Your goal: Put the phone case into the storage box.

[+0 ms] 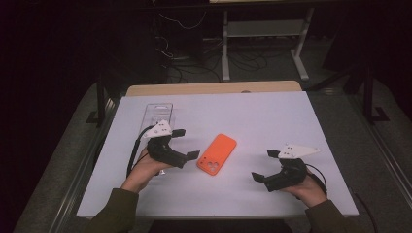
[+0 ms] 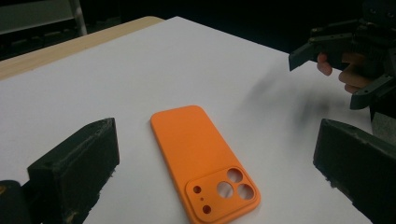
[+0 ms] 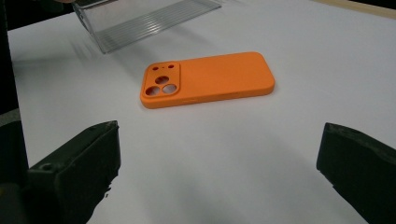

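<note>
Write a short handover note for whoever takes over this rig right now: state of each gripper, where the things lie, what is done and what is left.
Left gripper: open, holding nothing, just left of the orange phone case.
Right gripper: open, holding nothing, to the right of the case and apart from it.
The case lies flat on the white table, back up, camera cut-outs toward the person.
A clear plastic tray lies beyond the left gripper, on the table.
Done: nothing gripped so far.
Left: probably close in on the case and take hold of it; both grippers face it.
</note>
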Action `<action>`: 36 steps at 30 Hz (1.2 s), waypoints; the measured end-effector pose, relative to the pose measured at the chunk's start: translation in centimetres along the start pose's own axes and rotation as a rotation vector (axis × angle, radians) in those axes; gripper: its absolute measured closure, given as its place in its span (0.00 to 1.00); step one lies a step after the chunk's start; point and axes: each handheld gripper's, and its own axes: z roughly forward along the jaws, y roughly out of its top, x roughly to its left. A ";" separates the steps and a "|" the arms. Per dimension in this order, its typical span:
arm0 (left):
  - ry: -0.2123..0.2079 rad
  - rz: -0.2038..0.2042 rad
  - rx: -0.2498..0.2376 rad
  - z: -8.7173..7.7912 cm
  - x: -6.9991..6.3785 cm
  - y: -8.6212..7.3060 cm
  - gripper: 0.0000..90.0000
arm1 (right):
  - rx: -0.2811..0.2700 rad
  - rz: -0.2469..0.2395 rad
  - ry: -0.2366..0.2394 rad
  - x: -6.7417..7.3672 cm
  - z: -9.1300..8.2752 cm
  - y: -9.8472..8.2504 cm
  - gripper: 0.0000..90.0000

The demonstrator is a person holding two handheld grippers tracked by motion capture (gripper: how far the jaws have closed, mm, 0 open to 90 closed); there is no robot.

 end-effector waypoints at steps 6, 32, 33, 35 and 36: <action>-0.009 0.018 0.000 0.7 0.0 0.5 0.00 | 0.000 -0.001 0.002 0.0 0.0 0.0 0.00; -0.023 0.033 -0.003 3.2 0.1 1.9 0.00 | -0.005 0.003 0.001 0.0 -0.1 0.0 0.00; -0.022 0.032 -0.003 3.2 0.1 2.0 0.00 | -0.005 0.004 0.002 0.0 -0.1 0.0 0.00; -0.023 0.039 -0.002 3.4 0.2 2.1 0.00 | -0.006 0.004 0.001 0.0 -0.1 0.0 0.00; -0.023 0.036 0.001 3.5 0.2 2.1 0.00 | -0.007 0.003 0.000 0.0 -0.1 0.0 0.00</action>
